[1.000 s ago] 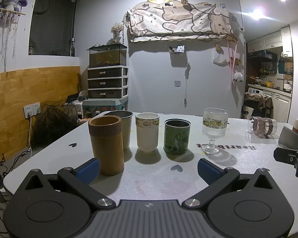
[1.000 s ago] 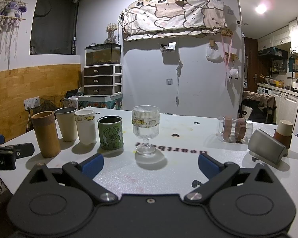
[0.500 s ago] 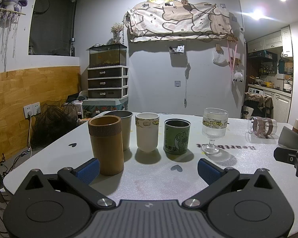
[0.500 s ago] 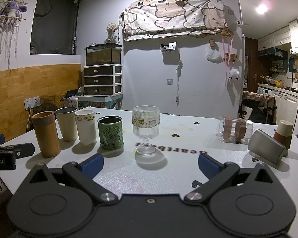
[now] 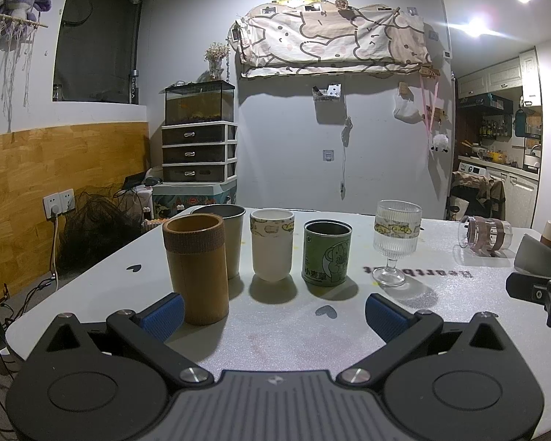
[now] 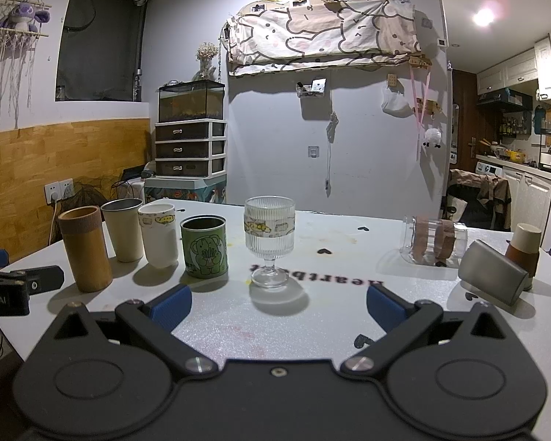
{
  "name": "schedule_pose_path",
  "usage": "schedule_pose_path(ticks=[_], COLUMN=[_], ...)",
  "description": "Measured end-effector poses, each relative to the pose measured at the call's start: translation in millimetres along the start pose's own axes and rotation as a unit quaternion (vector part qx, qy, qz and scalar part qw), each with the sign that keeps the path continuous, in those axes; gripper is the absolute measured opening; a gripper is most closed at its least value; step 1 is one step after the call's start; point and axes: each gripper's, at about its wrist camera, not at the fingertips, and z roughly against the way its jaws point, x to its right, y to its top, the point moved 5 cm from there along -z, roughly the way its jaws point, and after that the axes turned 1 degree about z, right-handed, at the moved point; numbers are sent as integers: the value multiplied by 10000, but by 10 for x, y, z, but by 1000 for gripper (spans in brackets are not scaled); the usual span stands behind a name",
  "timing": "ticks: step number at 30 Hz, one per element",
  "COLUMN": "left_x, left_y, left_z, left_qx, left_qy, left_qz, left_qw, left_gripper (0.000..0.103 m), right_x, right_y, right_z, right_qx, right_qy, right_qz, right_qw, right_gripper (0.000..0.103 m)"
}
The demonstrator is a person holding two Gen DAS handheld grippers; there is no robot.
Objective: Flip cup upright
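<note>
Five cups upright in a row on the bench (image 6: 334, 242). Clear glass tumbler (image 6: 435, 244) and grey metal cup (image 6: 492, 277) lie sideways, awaiting flipping. Left tool (image 5: 273, 310) and right tool (image 6: 279, 305) both wide, empty.

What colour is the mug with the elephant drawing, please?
The mug is green, with a dark inside; it shows best in the right wrist view.

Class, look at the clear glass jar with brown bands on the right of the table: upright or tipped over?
Tipped over. The clear jar lies on its side on the table, its brown bands running vertically and its open mouth facing left.
</note>
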Motion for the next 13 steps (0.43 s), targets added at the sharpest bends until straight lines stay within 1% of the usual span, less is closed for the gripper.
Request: schedule_pose_path(ticks=[13], left_x=[8], left_y=[-18], left_z=[-17], left_qx=[-18], left_qy=[21], left_qz=[2], left_qw=[10000], left_gripper=[103], right_x=[-3], right_y=[-4], right_z=[-5], right_qx=[3], right_qy=[3], right_qz=[0], right_qw=[10000], right_gripper=[102])
